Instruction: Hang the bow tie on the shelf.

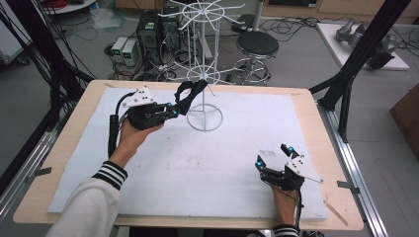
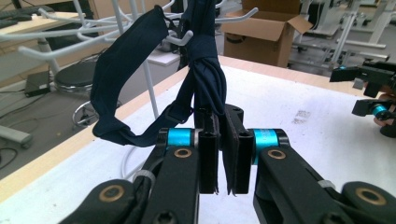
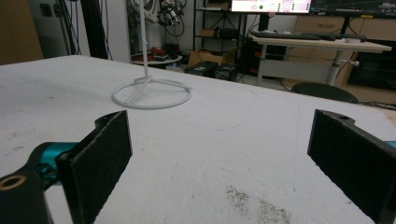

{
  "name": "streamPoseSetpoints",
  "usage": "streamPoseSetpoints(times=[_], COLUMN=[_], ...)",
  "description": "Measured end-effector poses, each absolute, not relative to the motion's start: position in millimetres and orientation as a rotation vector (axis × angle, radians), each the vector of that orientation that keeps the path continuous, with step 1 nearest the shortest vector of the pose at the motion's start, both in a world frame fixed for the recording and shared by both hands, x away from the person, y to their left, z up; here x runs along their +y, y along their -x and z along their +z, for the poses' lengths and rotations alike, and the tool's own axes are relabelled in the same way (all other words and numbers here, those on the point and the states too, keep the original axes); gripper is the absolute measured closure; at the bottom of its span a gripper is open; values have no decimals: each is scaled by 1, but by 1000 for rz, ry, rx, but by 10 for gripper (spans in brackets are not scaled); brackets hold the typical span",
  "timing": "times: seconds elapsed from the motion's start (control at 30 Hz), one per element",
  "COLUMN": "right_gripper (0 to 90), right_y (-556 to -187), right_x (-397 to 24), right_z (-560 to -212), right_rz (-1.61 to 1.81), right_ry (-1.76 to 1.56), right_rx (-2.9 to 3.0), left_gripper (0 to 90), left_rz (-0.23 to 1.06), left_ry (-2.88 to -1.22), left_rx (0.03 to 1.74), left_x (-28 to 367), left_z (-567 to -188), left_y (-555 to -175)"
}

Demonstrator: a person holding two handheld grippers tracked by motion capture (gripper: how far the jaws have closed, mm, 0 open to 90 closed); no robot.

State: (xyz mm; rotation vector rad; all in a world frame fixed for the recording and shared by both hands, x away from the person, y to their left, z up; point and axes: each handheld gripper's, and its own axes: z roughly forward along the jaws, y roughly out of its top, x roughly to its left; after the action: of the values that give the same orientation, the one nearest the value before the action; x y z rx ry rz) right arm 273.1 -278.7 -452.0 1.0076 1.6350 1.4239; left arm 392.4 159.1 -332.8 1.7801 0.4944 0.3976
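Cloth of the dark strap [image 2: 201, 65] looks soft, light and floppy, draped on the white rack [image 1: 203, 74]. Left gripper [image 2: 223, 154] is clamped on its bunched lower end, a sound hold. Right gripper [image 1: 274, 159] rests with jaws apart.

No legible text or labels

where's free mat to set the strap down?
Free: the mat between the rack's base ring and the right gripper, plus the far right strip. Crowded: by the rack, where the left gripper holds the strap looped on a hook.
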Motion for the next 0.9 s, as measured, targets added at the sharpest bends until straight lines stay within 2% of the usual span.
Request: streamPoseSetpoints(times=[0.13,0.2,0.3,0.47,0.53,0.6,0.9], right_gripper=[55,54,55,55,54,55,55], right_y=[-272,-273,-273,-273,-273,-273,-273], right_x=[-278,-279,-279,-279,-279,-279,-278], right_z=[-452,-452,-452,-452,-452,-452,-452], right_rz=[1422,1427,1429,1427,1428,1426,1419], right_ry=[-1007,-1012,-1011,-1009,-1009,-1007,-1011], right_rx=[1638,1634,1634,1635,1636,1635,1635], left_gripper=[779,723,583,264,230,153,144], left_rz=[363,359,347,358,365,364,498], left_ry=[-1771,-1769,-1759,-1721,-1708,-1700,-1603], left_rx=[516,533,555,588,597,602,680], left_x=[163,164,166,172,178,188,255], left_z=[-339,-343,-346,-355,-359,-364,-396], left_y=[-401,-405,-408,-406,-404,-401,-355])
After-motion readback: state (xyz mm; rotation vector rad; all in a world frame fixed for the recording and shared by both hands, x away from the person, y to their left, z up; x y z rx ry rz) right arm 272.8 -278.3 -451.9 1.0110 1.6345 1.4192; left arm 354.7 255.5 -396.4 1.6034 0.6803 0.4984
